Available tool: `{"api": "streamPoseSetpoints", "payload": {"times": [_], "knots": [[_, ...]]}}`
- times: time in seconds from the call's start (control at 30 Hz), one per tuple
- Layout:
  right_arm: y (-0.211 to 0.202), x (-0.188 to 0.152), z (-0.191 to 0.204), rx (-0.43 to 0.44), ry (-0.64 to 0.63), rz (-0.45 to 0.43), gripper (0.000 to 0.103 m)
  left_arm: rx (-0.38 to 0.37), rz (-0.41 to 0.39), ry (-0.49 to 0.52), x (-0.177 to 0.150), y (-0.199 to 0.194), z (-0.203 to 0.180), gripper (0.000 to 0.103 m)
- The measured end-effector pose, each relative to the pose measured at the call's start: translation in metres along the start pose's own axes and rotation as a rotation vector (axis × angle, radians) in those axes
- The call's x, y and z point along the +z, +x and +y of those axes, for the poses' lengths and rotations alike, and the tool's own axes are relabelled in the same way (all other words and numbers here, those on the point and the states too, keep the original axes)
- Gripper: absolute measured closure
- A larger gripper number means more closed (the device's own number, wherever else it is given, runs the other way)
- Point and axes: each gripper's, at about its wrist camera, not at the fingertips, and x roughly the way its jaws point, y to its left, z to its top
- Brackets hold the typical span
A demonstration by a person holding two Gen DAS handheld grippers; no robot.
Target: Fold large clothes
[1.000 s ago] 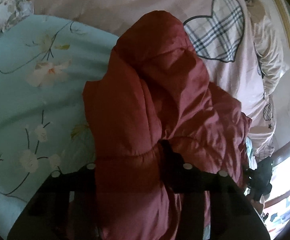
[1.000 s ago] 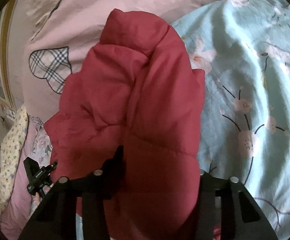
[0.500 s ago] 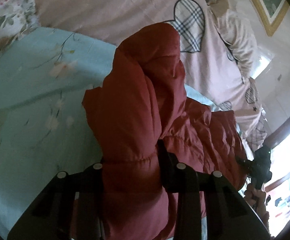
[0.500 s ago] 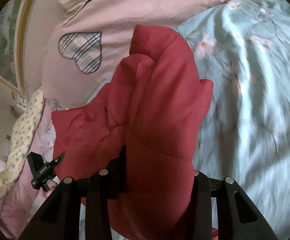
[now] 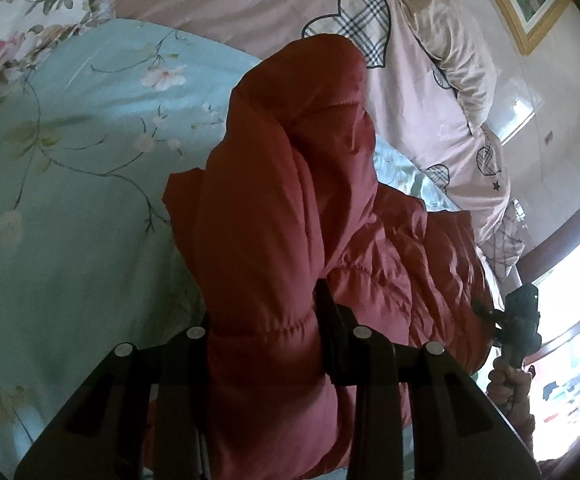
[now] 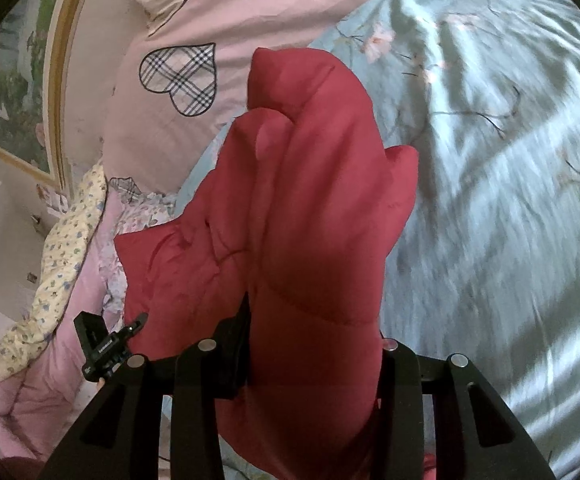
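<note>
Red padded jacket (image 5: 290, 216) is clamped in both claws and is held lifted above the bed (image 5: 70, 168), its free bulk hanging ahead of the fingers. In the left wrist view, a thick quilted fold is seen pinched in the left claw (image 5: 264, 340), the jaws being closed on the padding rather than on each other. In the right wrist view, a similar fold is gripped in the right claw (image 6: 314, 340); no gap between pads and fabric can be made out there.

From each claw the jacket runs forward and away, so its long axis is judged to lie along the pointing line of the fingers, towards the pink heart-patterned duvet (image 5: 274, 4) beyond. The slack span of the garment lies between the two claws: to the right of the left claw and to the left of the right claw. The other handle is glimpsed at that inner edge in each view, so the two grips are judged to be roughly level, neither hand clearly nearer.

The coming move is judged to turn on that forward reach: the far end would need to be laid on the blue floral sheet ahead of the claws before the held edge is brought over it.
</note>
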Motion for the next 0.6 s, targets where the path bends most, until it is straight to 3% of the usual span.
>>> {"api": "streamPoseSetpoints", "payload": {"times": [0.33,0.6], "knots": [[0.008,-0.005,-0.021,-0.046,0.001,-0.013,0.053,0.101,-0.004,0.009,-0.006,0.019,0.005,0.066],[0.009,-0.007,-0.017,-0.102,-0.029,-0.022,0.039,0.22,-0.028,0.055,-0.008,0.021,-0.001,0.041]]}}
